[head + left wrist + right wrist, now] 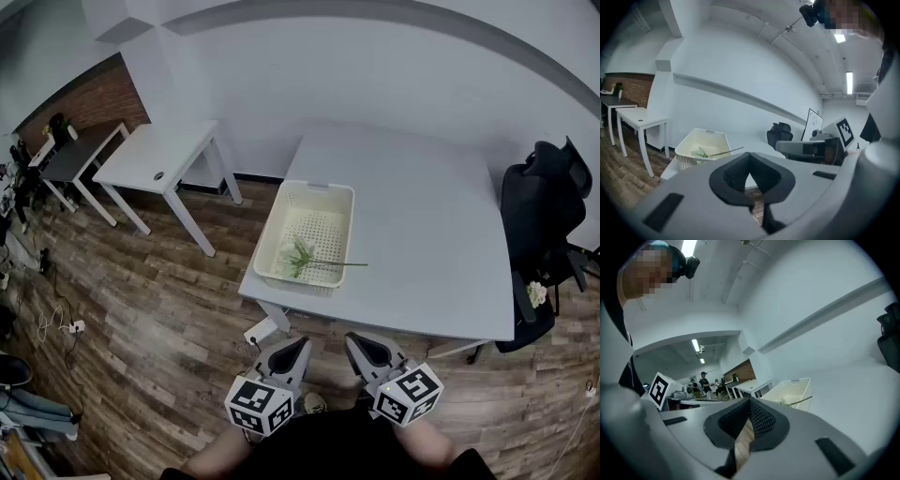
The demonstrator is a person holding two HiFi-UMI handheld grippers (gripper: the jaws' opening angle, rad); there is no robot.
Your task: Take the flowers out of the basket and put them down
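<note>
Green-stemmed flowers (302,255) lie in the basket (269,234), well ahead of left gripper (298,343) and right gripper (355,339), jaws clenched empty.

The pale table (422,225) in front of me stands on a wooden plank floor (141,309), its top broad and flat. One thing lies directly on it: a white perforated basket (271,230), set lengthwise at the table's near left corner, its short end just beside the front edge and its long side along the left edge.
</note>
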